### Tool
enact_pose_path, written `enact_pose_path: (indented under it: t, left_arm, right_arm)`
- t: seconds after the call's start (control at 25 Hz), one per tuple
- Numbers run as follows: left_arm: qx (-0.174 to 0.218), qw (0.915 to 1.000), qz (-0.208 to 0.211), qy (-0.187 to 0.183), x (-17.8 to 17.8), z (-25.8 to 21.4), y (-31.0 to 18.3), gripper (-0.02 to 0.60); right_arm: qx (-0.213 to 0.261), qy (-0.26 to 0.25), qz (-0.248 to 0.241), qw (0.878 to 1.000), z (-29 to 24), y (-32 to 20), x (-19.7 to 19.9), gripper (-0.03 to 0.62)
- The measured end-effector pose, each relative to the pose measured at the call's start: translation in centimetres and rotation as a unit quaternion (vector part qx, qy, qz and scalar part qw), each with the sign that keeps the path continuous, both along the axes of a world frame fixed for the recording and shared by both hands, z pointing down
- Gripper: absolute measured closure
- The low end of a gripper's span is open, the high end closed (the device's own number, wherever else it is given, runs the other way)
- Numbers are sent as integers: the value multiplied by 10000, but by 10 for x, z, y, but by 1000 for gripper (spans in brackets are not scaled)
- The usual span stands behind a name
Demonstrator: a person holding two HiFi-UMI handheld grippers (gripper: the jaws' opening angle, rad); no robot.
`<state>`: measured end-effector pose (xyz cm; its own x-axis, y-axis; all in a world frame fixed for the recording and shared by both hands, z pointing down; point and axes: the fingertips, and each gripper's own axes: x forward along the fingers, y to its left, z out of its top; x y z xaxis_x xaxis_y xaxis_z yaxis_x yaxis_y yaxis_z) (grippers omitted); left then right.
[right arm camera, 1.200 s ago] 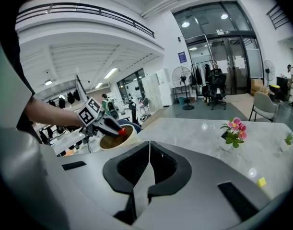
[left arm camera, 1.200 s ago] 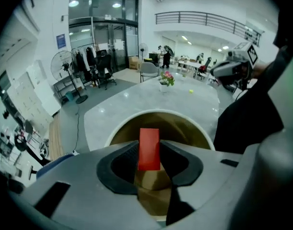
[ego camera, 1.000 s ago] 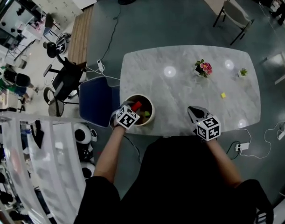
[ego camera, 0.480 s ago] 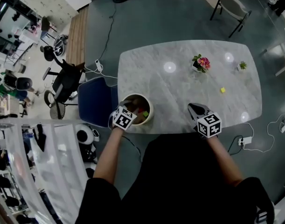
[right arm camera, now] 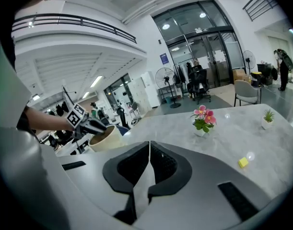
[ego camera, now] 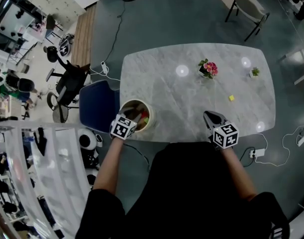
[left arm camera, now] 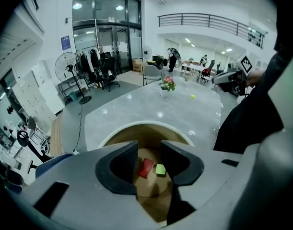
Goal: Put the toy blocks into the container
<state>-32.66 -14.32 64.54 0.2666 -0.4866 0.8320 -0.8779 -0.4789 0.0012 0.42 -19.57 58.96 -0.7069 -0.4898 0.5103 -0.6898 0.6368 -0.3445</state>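
Observation:
A round tan container (ego camera: 134,112) stands at the table's near left corner. In the left gripper view a red block (left arm camera: 146,167) and a green block (left arm camera: 160,169) lie on its floor, inside the rim (left arm camera: 151,125). My left gripper (ego camera: 130,119) hangs over the near rim, open (left arm camera: 149,150); its jaws have just been closing with nothing between them. A small yellow block (ego camera: 231,98) lies on the table toward the far right, also in the right gripper view (right arm camera: 243,163). My right gripper (ego camera: 210,116) is over the near table edge, shut and empty (right arm camera: 149,150).
The marble table (ego camera: 191,91) carries a pink flower pot (ego camera: 207,68) and a tiny green plant (ego camera: 254,72) at the back. A blue chair (ego camera: 97,108) stands left of the container. Cables and a power strip (ego camera: 256,153) lie on the floor at right.
The left gripper has drawn back from over the container's mouth toward its near rim. The right gripper has shifted a little to the right along the near table edge.

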Motion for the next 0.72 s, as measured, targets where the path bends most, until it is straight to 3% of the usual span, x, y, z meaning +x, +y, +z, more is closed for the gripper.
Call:
enact_pose_path:
  t: [0.24,0.48,0.72]
  left_arm:
    - [291,9959,-622,590,42,-21,-2,474]
    - [570,9907,-1059,636,87,-27,-1,543]
    - [514,9885,-1245,690,145,-23,11,569]
  right_arm:
    - [-105,87,151,9998,3,-16,56,588]
    - [-209,251,141,9994,19,-38,108,588]
    - [-410,679,148,9967,57,-57,163,588]
